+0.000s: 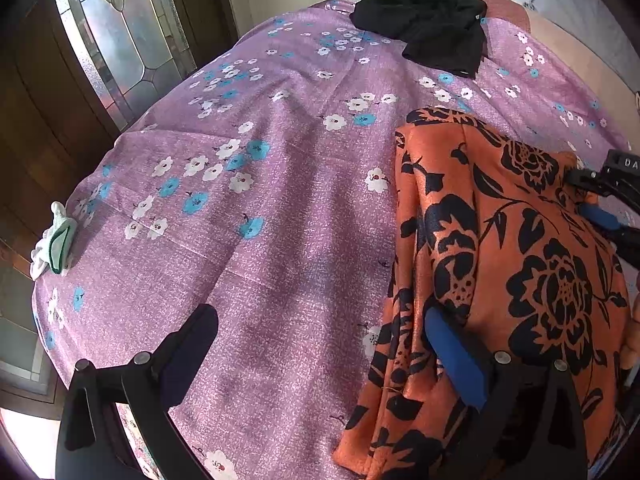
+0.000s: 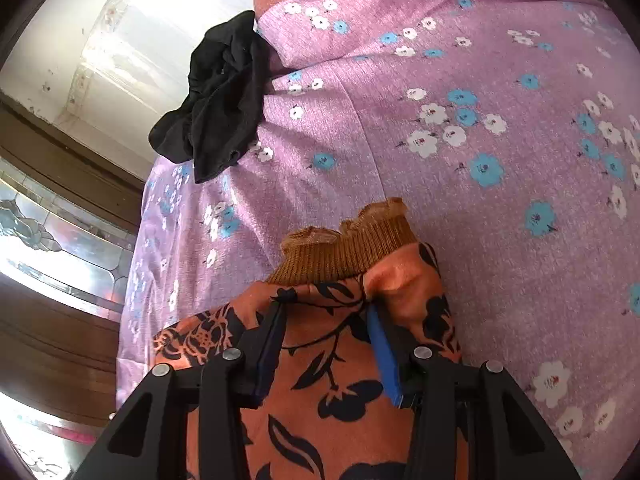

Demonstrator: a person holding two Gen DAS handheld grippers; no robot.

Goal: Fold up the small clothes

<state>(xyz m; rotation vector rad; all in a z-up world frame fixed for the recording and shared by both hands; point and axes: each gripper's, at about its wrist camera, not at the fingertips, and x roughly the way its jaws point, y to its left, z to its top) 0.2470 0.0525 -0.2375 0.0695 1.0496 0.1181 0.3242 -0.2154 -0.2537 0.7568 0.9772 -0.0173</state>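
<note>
Nearest to me, the right tongs have their two fingers either side of a raised fold of the orange floral garment, just behind its ribbed mustard cuff; the fingers are only part closed, and whether the pads truly pinch the cloth I cannot tell. The left tongs stand wide apart, one blue pad touching the garment's near-left edge and the other finger hovering over bare sheet, holding nothing. The garment lies on the purple flowered sheet, its long axis running away from the left tongs toward the right ones, so the right hand is nearer the cuff end and the left nearer the hem end; I judge a fold would bring one end over the other. The garment's near hem is cut off by the left view's frame. Left of the garment, at the sheet's edge, sits a small white-and-green item. Beyond the garment, a crumpled black garment waits.
</note>
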